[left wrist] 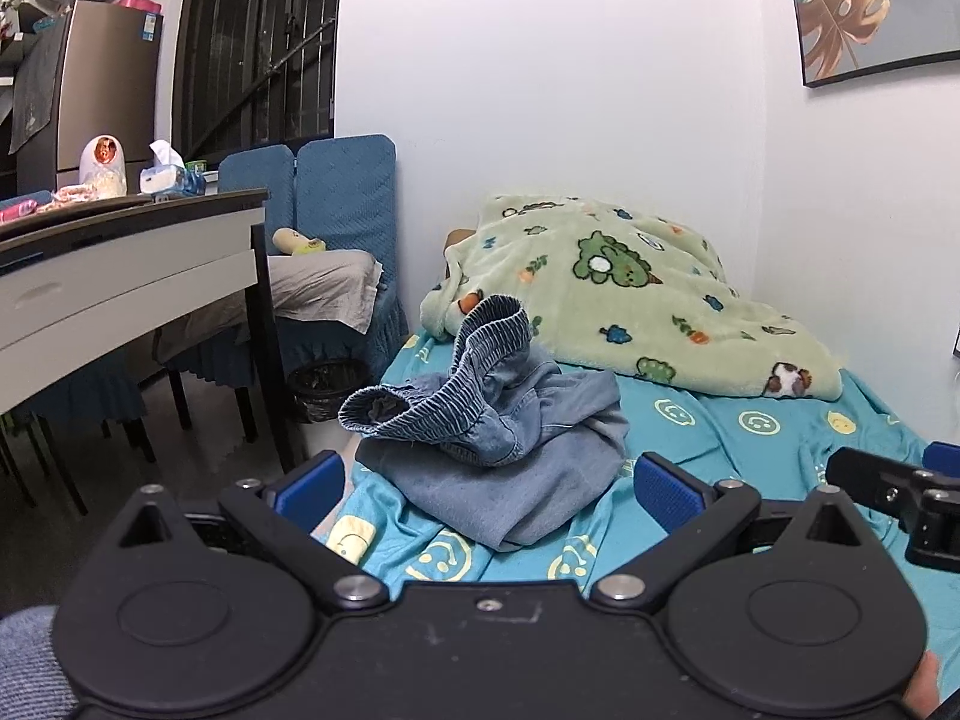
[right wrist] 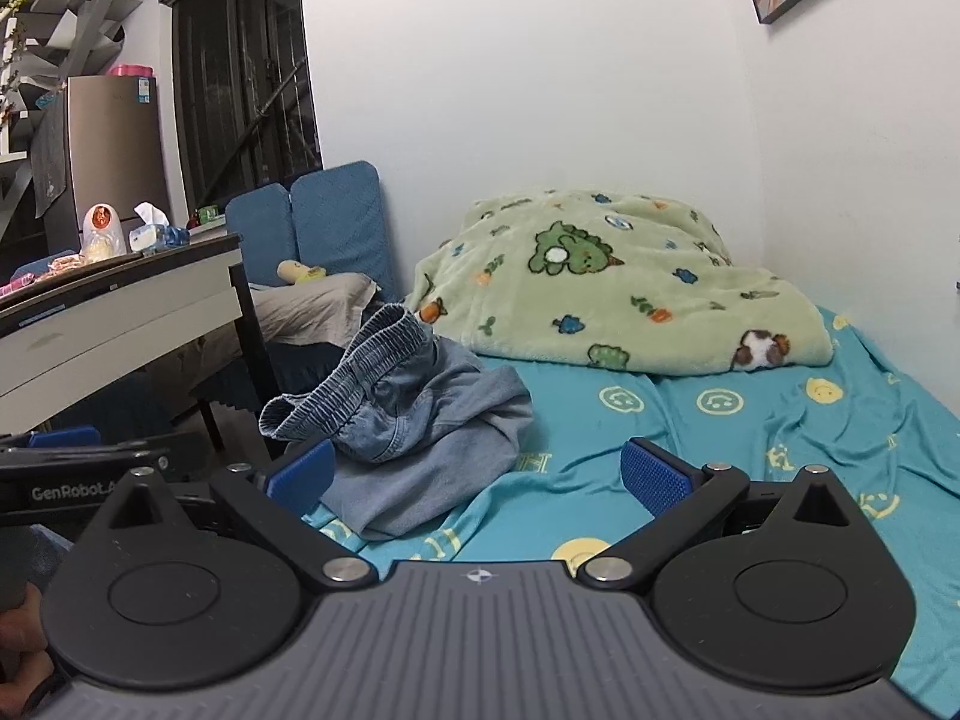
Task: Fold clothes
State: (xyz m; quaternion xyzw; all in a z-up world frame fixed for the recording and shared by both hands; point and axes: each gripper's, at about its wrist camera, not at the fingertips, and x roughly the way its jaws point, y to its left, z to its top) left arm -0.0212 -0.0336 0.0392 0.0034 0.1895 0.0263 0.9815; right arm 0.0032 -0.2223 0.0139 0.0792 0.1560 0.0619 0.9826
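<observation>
While level, both grippers (left wrist: 489, 489) (right wrist: 477, 480) spread, w/ jeans (left wrist: 498, 450) ahead

a pair of light blue denim trousers (left wrist: 498, 456) lies in a crumpled heap on the turquoise smiley-print bed sheet (left wrist: 750, 438), close to the bed's left edge. the elastic, ribbed waistband (left wrist: 474, 360) stands up from the top of the heap, gaping open and twisted into loops, darker blue than the rest. the legs are bunched loosely beneath it, unfolded, with a smoother fold of fabric spreading toward the near side.
</observation>
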